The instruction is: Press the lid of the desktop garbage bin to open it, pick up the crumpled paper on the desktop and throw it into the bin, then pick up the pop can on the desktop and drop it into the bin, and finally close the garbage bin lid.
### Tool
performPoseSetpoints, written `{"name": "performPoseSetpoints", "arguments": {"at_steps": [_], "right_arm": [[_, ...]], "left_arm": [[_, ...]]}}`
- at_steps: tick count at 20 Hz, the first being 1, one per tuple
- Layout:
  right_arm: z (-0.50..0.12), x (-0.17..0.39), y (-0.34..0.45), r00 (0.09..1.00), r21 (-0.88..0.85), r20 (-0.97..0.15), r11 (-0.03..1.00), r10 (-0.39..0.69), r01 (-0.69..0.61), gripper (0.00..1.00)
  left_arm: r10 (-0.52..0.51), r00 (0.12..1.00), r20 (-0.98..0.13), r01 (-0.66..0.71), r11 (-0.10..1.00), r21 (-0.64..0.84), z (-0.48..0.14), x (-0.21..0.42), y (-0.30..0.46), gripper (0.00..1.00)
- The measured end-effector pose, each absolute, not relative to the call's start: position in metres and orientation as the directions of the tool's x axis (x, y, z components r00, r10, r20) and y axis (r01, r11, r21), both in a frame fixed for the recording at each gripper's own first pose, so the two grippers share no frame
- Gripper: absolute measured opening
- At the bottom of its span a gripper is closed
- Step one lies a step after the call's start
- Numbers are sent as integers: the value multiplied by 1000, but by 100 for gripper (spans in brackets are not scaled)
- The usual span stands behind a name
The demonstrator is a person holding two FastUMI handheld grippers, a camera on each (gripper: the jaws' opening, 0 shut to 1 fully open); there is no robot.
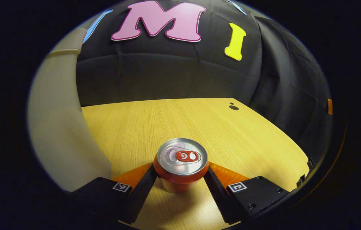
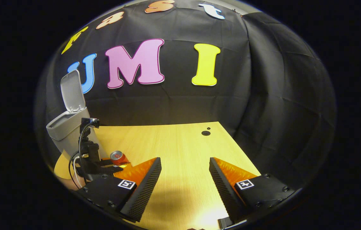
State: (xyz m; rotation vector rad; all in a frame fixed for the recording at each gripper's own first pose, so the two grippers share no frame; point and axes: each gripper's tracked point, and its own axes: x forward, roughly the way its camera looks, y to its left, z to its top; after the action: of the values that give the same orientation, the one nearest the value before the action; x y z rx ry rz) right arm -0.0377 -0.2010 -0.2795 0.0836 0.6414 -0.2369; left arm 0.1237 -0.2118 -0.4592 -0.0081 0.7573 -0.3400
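Left gripper view: can between the fingers

The left gripper point(image 1: 180, 179) has both fingers pressed on the pop can point(image 1: 180, 164), an upright metal cylinder with a shiny silver top, standing on the wood-grain table point(image 1: 174, 121). Right gripper view shows the right gripper point(image 2: 185, 179) spread wide, holding nothing, and the grey plastic bin point(image 2: 67, 131) with lid point(image 2: 72, 91) raised, just behind the can.

No readable text stands on the can point(image 1: 180, 164) at lower centre of the left gripper view. Small square markers point(image 2: 126, 184) sit on the gripper bodies at the bottom of both views; they carry patterns, not words.
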Motion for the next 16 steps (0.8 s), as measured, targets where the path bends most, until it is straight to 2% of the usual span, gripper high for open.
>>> {"name": "performPoseSetpoints", "arguments": {"at_steps": [3, 6, 9, 16], "right_arm": [[-280, -40, -201, 769, 3, -612, 971, -187, 238, 98], [-268, -37, -206, 791, 0, -577, 969, -203, 248, 98], [-261, -34, -212, 793, 3, -572, 966, -211, 259, 98], [-230, -32, -206, 821, -3, -530, 969, -210, 246, 98]], "left_arm": [[-317, 671, -670, 315, 940, -129, -455, 123, -217, 90], [-333, 692, -641, 343, 932, -115, -430, 128, -226, 90], [-366, 725, -583, 379, 919, -107, -379, 135, -238, 89], [-467, 808, -359, 449, 883, -138, -229, 144, -250, 88]]}}
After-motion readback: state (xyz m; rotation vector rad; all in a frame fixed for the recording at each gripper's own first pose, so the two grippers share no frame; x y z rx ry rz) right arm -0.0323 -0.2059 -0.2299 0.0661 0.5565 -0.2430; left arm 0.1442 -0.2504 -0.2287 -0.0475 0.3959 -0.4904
